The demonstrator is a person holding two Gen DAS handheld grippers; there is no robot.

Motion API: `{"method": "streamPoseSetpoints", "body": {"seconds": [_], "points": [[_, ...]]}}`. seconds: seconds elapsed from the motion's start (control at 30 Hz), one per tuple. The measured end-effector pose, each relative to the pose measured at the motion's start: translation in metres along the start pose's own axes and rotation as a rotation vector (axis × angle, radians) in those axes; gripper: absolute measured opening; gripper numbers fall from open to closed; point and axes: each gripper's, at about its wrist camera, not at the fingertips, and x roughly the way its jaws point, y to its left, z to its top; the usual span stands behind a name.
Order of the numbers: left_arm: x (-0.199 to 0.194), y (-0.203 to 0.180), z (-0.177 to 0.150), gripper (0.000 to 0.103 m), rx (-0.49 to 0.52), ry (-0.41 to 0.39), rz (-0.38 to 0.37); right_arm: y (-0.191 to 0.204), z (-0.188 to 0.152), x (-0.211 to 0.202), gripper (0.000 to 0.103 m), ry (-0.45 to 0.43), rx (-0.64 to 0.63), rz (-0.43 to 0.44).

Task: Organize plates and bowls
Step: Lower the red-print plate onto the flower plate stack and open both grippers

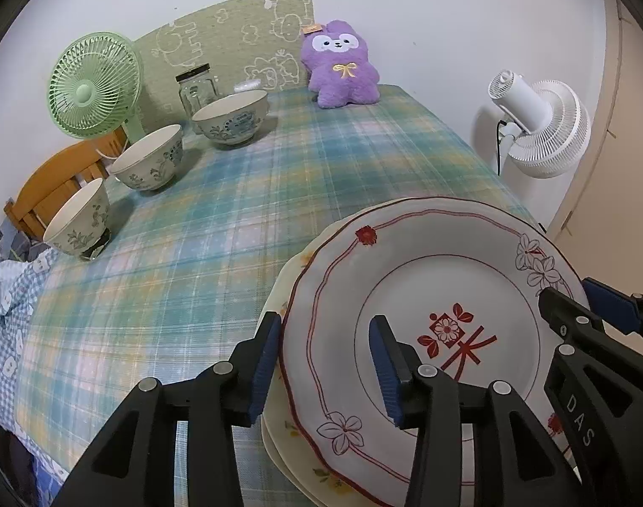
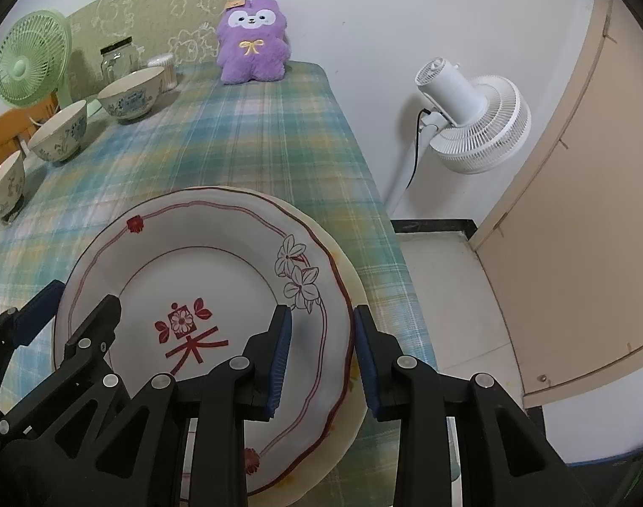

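A white plate with red trim and a red motif (image 1: 427, 295) lies on top of a cream plate with yellow flowers (image 1: 279, 431) at the table's near right corner. My left gripper (image 1: 325, 363) is open, its fingers straddling the top plate's left rim. My right gripper (image 2: 321, 359) is open, straddling the same plate's (image 2: 203, 262) right rim, with the cream plate (image 2: 355, 401) under it. Three floral bowls (image 1: 232, 116) (image 1: 150, 156) (image 1: 78, 215) stand in a row along the table's left side.
A checked cloth (image 1: 237, 219) covers the table. A green fan (image 1: 94, 86), a glass jar (image 1: 197, 88) and a purple plush toy (image 1: 342, 65) stand at the back. A white floor fan (image 2: 469, 122) stands right of the table. A wooden chair (image 1: 55, 177) is at left.
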Motion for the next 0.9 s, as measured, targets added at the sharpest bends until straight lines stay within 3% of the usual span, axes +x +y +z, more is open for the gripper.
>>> {"method": "streamPoseSetpoints", "body": {"seconds": [0.17,0.43,0.6,0.9], "points": [[-0.001,0.002,0.001,0.058,-0.022,0.026,-0.032,-0.002,0.003,0.000,0.049,0.024,0.014,0.051],[-0.014,0.005,0.007,0.066,-0.044,0.034,-0.033,-0.009,0.012,-0.016,0.050,0.025,0.003,0.084],[-0.032,0.011,0.017,0.071,-0.065,0.013,-0.016,-0.014,0.022,-0.035,0.059,0.000,0.000,0.103],[-0.071,0.033,0.038,0.080,-0.122,-0.017,-0.012,-0.017,0.044,-0.077,0.066,-0.041,-0.006,0.153]]}}
